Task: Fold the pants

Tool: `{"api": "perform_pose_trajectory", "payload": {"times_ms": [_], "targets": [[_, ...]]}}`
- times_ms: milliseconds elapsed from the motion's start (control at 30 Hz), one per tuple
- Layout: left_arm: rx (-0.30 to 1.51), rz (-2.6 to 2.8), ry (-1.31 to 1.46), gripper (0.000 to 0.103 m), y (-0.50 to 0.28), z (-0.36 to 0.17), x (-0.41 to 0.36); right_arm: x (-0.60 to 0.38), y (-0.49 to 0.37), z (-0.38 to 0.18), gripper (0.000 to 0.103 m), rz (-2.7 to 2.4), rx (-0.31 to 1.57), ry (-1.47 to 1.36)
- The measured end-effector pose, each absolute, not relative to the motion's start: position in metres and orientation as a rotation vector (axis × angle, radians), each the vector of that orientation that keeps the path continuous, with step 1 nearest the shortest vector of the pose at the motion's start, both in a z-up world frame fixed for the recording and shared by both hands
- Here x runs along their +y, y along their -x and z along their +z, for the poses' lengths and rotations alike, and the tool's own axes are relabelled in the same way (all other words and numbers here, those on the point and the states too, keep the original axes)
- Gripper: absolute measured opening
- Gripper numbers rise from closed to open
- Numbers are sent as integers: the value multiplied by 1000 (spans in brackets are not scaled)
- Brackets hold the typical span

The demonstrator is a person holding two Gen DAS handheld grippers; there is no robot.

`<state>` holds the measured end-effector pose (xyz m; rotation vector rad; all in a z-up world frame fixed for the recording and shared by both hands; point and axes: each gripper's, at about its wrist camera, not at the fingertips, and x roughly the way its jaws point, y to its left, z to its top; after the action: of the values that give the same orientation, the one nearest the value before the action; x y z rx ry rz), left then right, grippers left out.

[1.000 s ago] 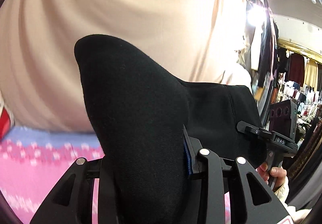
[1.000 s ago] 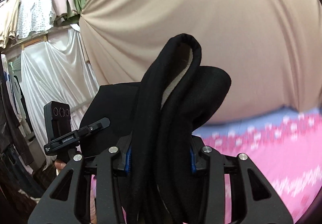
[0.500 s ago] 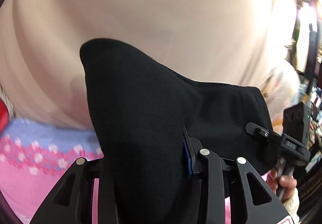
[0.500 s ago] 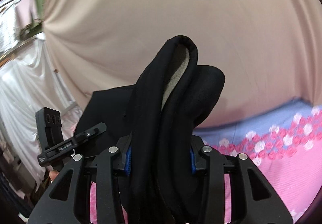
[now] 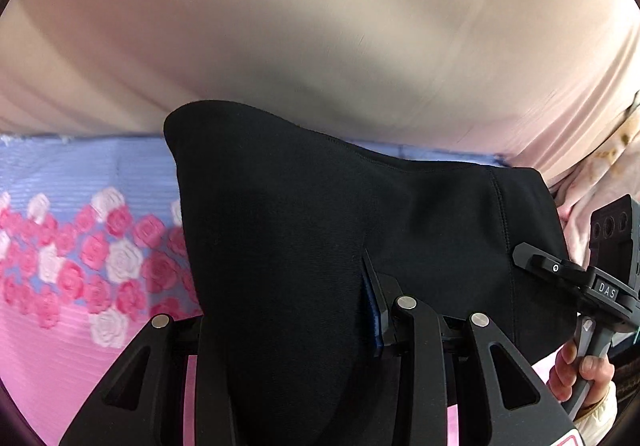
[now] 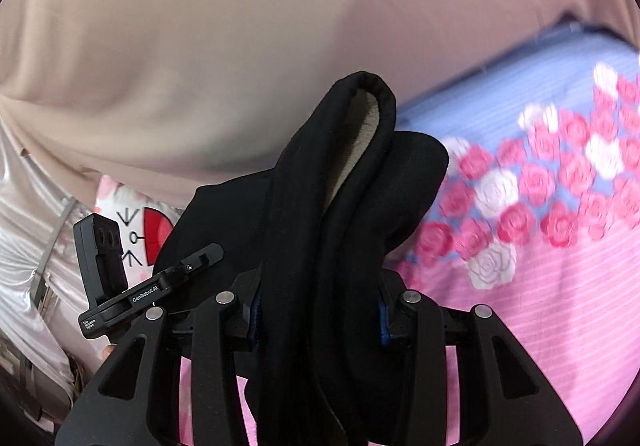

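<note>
Pants [image 5: 304, 246]: solid black outside; pale beige fleecy lining shows inside the folded edge [image 6: 352, 141] in the right wrist view.

Left claw [image 5: 288, 330]: matte black frame, silver rivets, blue pad strip on the inner face.

Right claw [image 6: 318, 312]: matte black, silver rivets, blue pads on both inner faces.

Bed sheet [image 6: 560, 318]: pink with fine white stripes; a lilac-blue striped band [image 5: 80, 165] at the far edge; a border of deep pink and white roses [image 6: 532, 181] between them.

Curtain [image 5: 320, 25]: plain beige-pink, unpatterned.

Cushion [image 6: 132, 217]: white, with a red patch and black line marks.
</note>
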<state>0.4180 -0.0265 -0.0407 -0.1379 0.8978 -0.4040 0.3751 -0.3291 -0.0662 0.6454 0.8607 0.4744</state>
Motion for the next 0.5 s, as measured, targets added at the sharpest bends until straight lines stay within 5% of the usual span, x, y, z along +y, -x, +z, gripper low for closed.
{"api": "perform_pose_trajectory", "payload": {"times_ms": [300,400,500], "targets": [[904,-405,126,40,-427,-60,-19,-340,-381,-94,40,470,909,-713],[894,-395,127,50,-427,-65,-21,-340,-380,-95,42,472,914,-711],[871,-345,110,72,-430,-74,-30,-342,-380,-98,44,475,923,-709]]}}
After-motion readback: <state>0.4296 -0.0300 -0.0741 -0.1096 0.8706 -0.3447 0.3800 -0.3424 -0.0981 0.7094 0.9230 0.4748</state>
